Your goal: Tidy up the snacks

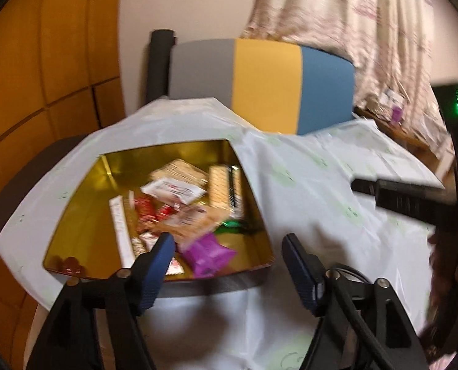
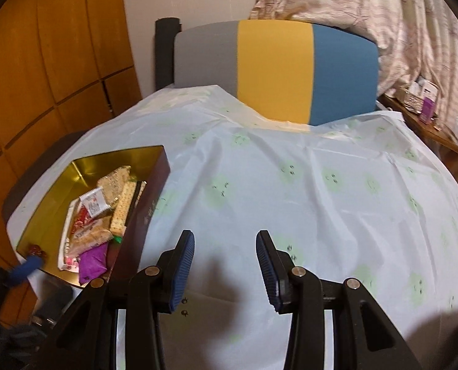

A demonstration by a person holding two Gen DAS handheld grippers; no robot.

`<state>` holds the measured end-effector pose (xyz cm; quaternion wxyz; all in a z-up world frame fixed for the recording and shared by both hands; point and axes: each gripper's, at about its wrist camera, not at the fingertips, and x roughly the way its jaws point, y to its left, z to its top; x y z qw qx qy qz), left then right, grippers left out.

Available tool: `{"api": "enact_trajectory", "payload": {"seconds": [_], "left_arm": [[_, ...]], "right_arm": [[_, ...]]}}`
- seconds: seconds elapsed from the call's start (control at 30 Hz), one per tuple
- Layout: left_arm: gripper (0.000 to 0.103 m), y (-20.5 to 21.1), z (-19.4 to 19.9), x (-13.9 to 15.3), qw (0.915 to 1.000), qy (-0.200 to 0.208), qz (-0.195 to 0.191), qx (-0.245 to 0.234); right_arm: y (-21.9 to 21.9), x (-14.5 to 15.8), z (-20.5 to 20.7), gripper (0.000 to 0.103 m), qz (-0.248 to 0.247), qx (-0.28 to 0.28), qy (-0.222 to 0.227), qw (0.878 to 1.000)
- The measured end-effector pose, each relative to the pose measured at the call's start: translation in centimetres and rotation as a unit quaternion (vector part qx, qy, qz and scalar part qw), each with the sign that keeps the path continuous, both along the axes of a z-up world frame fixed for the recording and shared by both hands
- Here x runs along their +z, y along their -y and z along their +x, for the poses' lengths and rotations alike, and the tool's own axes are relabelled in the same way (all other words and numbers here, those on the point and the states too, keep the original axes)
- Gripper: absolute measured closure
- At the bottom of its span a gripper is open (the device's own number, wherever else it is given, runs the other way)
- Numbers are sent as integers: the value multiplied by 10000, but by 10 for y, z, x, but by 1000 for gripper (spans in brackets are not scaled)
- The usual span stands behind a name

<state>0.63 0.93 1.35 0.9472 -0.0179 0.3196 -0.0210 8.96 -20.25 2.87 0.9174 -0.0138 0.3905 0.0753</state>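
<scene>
Progress: snacks (image 1: 179, 203) heaped loose in gold-lined tin (image 1: 84, 203); none visible on tablecloth (image 2: 290, 185) in either view; judged near complete, with only tidying inside the tin or a lid possibly left.
Tin position: just ahead of and below left gripper (image 1: 226, 265), its near rim directly under the fingertips; well to the left of right gripper (image 2: 226, 268), near the cloth's left edge.
Contents: purple packet (image 1: 207, 256) nearest the left gripper's fingertips; cracker packs (image 1: 222, 185) at the far side; white sachet (image 1: 173, 189) on top; red-wrapped sweets (image 1: 149, 212) and long white stick pack (image 1: 121, 231) toward the left wall.
Left gripper: jaws set wide apart, nothing between the pads; poised over the tin's near edge.
Right gripper: jaws partly apart, empty; aimed down at bare cloth, no snack within reach.
Surroundings: chair back (image 2: 275, 71) in grey, yellow and blue beyond the table's far edge; curtain (image 2: 398, 24) behind and to the right; wooden panelled wall (image 2: 44, 61) to the left; cluttered side shelf (image 2: 423, 108) far right.
Obstructions: none on the cloth; tin's raised walls the only barrier to reaching the packets; some blur in the left wrist view, small labels unreadable.
</scene>
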Motion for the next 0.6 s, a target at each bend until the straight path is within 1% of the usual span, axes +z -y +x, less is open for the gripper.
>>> {"api": "enact_trajectory", "payload": {"seconds": [0.07, 0.17, 0.23, 0.27, 0.37, 0.4, 0.43, 0.47, 0.5, 0.53, 0.6], "left_arm": [[28, -6, -2, 5, 10000, 42, -48, 74], [28, -12, 1, 4, 10000, 24, 27, 71], [25, -12, 4, 2, 9999, -70, 42, -102], [20, -12, 5, 1, 9996, -138, 13, -249], [16, -7, 4, -1, 9975, -157, -19, -689], [14, -4, 2, 0, 9961, -124, 21, -872], [13, -1, -1, 2, 9957, -36, 107, -921], [10, 1, -2, 3, 9956, 31, 157, -921], [5, 2, -3, 3, 9956, 70, 164, -920], [4, 2, -3, 3, 9959, 78, 129, -896], [4, 0, -1, 4, 9972, 88, 127, -734]], "right_arm": [[-1, -4, -4, 61, 51, -115, -16, 9999], [-4, -9, -7, 61, 3, -252, -16, 9997], [1, -5, -6, 61, -193, -414, 105, 9989], [6, 0, -4, 61, -296, -559, 228, 9977], [39, 33, 9, 61, -409, -1120, 601, 9910], [50, 47, 13, 61, -525, -1284, 781, 9872], [61, 64, 16, 61, -671, -1455, 1027, 9817], [74, 85, 19, 61, -799, -1645, 1273, 9749], [81, 96, 20, 61, -842, -1746, 1381, 9713], [91, 112, 21, 61, -881, -1877, 1540, 9661], [103, 133, 17, 61, -923, -1977, 1812, 9589]]}}
